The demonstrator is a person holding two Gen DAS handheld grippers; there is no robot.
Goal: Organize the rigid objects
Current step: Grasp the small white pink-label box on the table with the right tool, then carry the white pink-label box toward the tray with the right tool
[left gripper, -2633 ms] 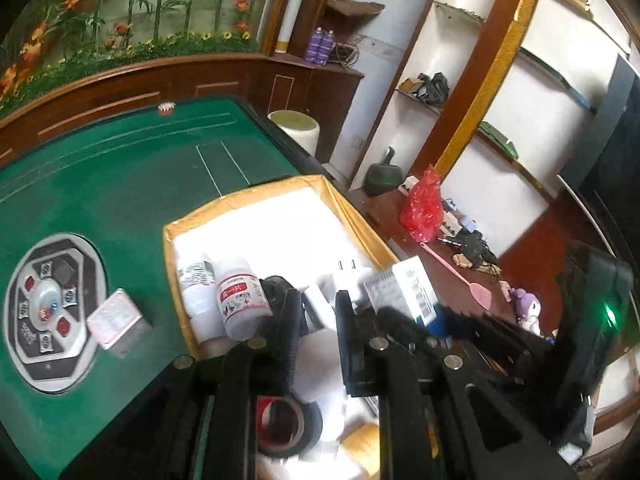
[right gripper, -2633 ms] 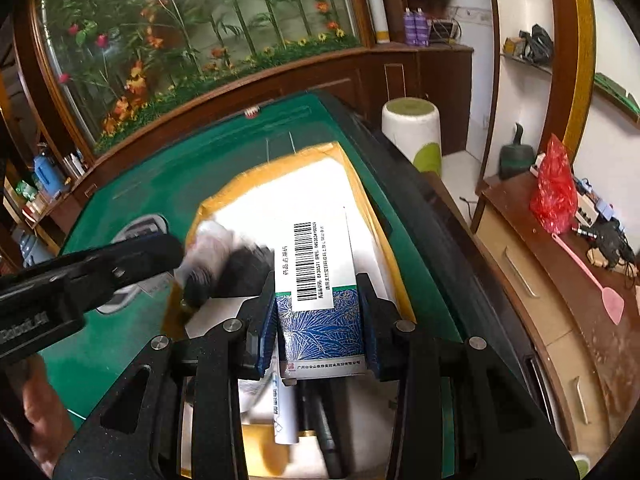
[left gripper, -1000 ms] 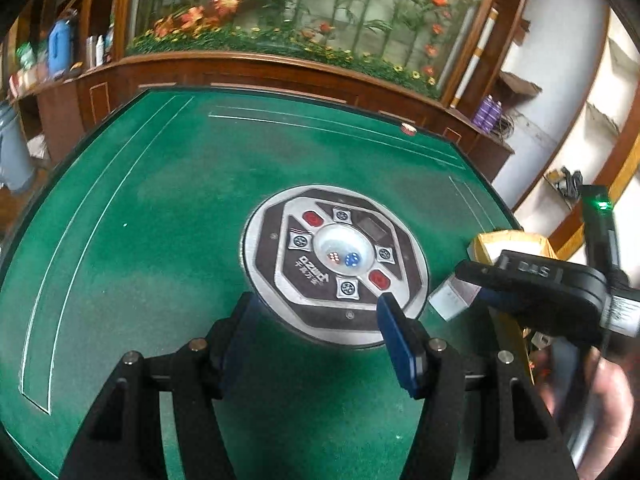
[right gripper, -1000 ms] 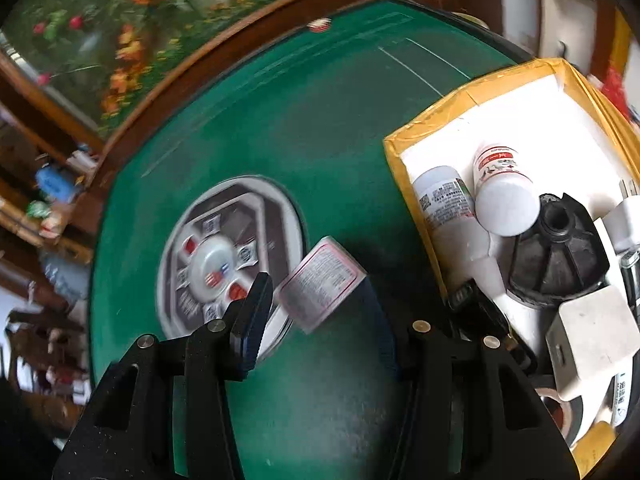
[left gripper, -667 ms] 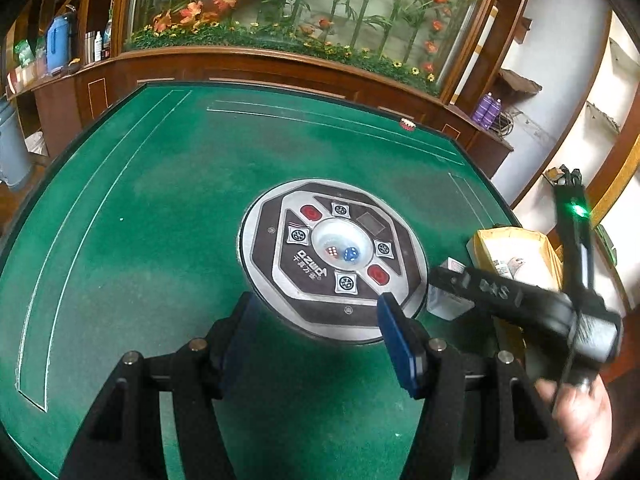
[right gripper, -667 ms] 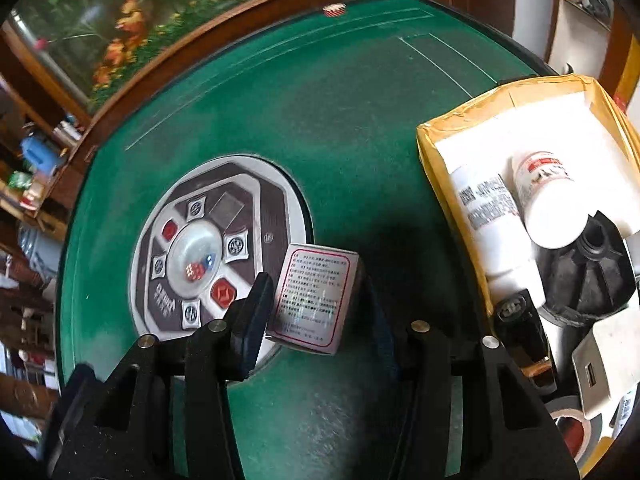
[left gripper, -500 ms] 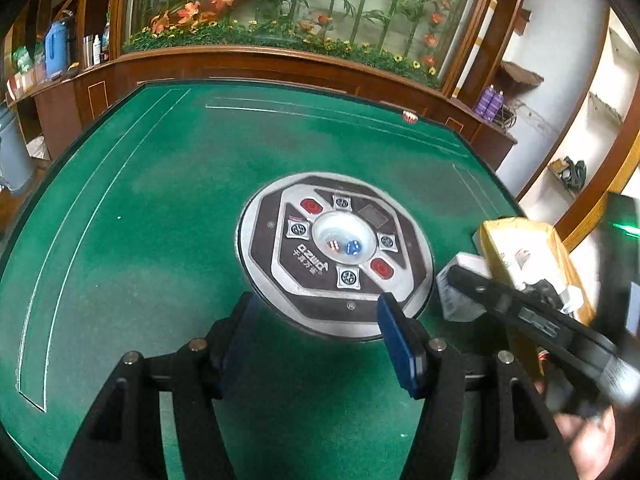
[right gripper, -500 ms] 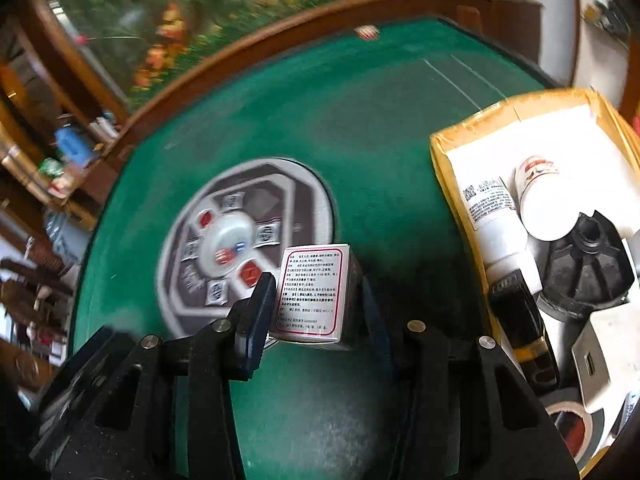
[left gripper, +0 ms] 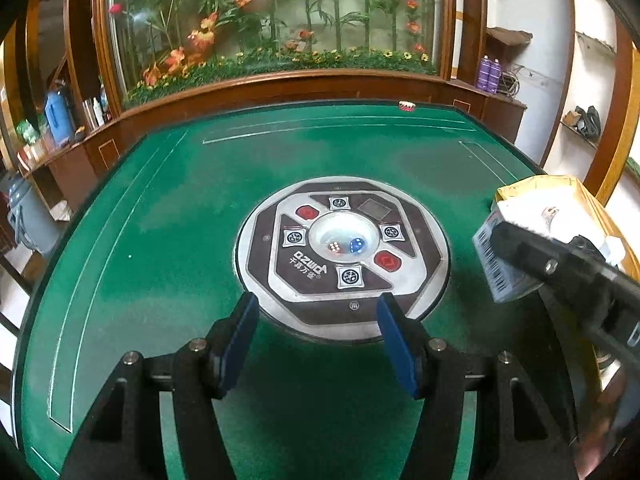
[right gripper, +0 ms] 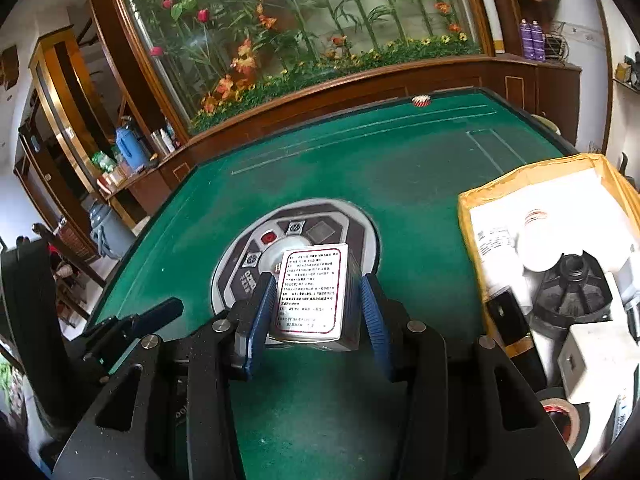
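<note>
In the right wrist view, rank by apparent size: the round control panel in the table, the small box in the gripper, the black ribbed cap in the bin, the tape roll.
1. round control panel
2. small box, though nearness to the camera enlarges it
3. black ribbed cap
4. tape roll, cut off at the frame edge, so unsure

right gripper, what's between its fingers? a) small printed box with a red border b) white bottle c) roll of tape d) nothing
a: in the right wrist view the right gripper has its blue fingers on either side of a small printed box with a red border, above the green table.
</note>
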